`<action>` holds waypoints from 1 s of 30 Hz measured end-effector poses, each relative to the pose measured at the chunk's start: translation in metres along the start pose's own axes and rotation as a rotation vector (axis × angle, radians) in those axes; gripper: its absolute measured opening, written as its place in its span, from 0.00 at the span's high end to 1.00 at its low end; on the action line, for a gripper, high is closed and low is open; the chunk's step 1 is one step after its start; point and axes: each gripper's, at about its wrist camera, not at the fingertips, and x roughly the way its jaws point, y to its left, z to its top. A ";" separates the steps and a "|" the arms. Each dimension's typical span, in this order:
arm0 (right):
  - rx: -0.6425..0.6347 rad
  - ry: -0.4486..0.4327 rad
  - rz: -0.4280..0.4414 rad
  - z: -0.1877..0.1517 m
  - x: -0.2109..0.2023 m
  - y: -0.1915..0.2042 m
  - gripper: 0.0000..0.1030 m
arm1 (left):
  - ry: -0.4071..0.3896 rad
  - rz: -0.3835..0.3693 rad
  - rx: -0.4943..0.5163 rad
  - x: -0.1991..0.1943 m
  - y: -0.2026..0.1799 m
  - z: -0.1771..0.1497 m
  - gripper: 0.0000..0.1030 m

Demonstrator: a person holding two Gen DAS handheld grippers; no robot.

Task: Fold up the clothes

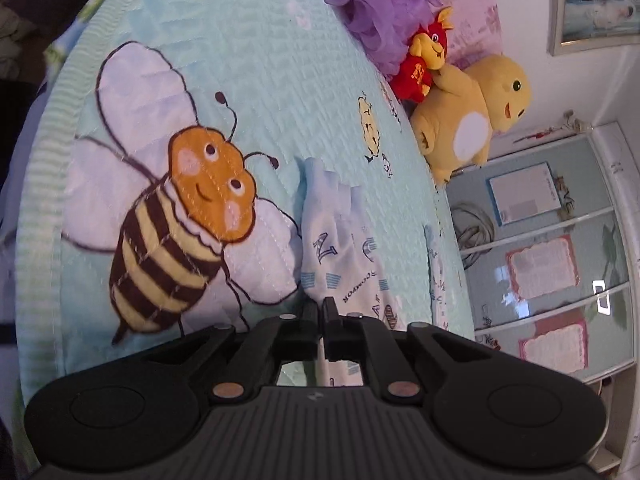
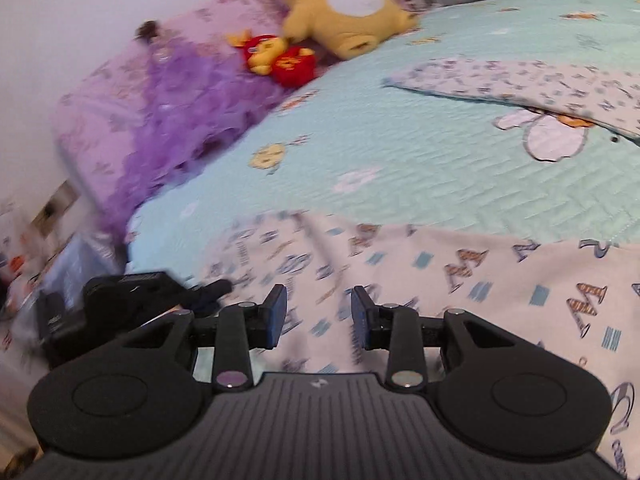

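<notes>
- A bedroom is shown: a bed (image 1: 248,60) covered by a quilted pale-green spread stitched with a large appliqué bee (image 1: 180,232), with a yellow plush toy (image 1: 472,120), a small red plush toy (image 1: 420,68) and a ruffled purple cushion (image 1: 376,4) gathered at the head end.
- The task's thing, a white printed garment (image 1: 340,248), is laid on the spread beside the bee; thin soft knit is suggested, patterned with letters and small blue blocks.
- The left claw (image 1: 320,308) is seen pinched tight on the garment's near edge, cloth being caught between its fingers.
- The right claw (image 2: 319,312) is held partly open just above the printed cloth (image 2: 400,264), nothing being gripped between its blue pads (image 2: 278,312).
- In the right wrist view a further flat strip of the same print (image 2: 520,84) is seen farther up the bed; whether it is a separate piece cannot be told.
- Folding is judged to be at an early or middle stage: the cloth is spread, lightly wrinkled, and no neat finished bundle is visible.
</notes>
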 end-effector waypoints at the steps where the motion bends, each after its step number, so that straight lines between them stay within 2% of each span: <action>1: 0.008 0.002 -0.021 0.000 0.006 -0.002 0.64 | -0.012 0.008 0.008 -0.004 0.000 0.002 0.97; 4: 0.047 0.039 -0.059 -0.008 0.024 -0.011 0.65 | -0.034 0.037 0.034 -0.015 0.002 0.006 0.97; 8: -0.016 0.028 -0.076 -0.009 0.024 -0.001 0.63 | -0.031 0.055 0.046 -0.015 0.004 0.006 0.95; 14: 0.044 0.010 -0.034 0.002 0.018 -0.003 0.63 | -0.076 0.047 -0.048 -0.015 0.010 0.013 0.95; 16: 0.028 0.001 0.001 0.010 0.022 0.004 0.63 | -0.102 0.036 -0.040 -0.010 0.008 0.015 0.94; 18: 0.008 0.015 0.033 0.020 0.035 0.015 0.64 | -0.094 0.015 -0.032 0.000 0.008 0.020 0.94; 19: 0.002 0.026 0.048 0.025 0.044 0.021 0.71 | -0.088 0.004 -0.027 0.005 0.008 0.022 0.95; 20: -0.004 0.037 0.063 0.031 0.053 0.027 0.85 | -0.082 -0.006 -0.021 0.008 0.009 0.024 0.95; 22: 0.005 0.056 0.082 0.041 0.074 0.037 0.93 | -0.072 -0.021 -0.017 0.011 0.011 0.028 0.95; 24: 0.021 0.052 0.103 0.050 0.093 0.044 0.93 | -0.067 -0.025 0.002 0.009 0.011 0.028 0.95; 27: 0.076 0.099 0.121 0.059 0.127 0.047 0.93 | -0.073 -0.022 -0.007 -0.003 0.014 0.027 0.96; 30: 0.064 0.138 0.064 0.056 0.160 0.049 0.95 | -0.068 -0.028 -0.030 -0.012 0.019 0.028 0.97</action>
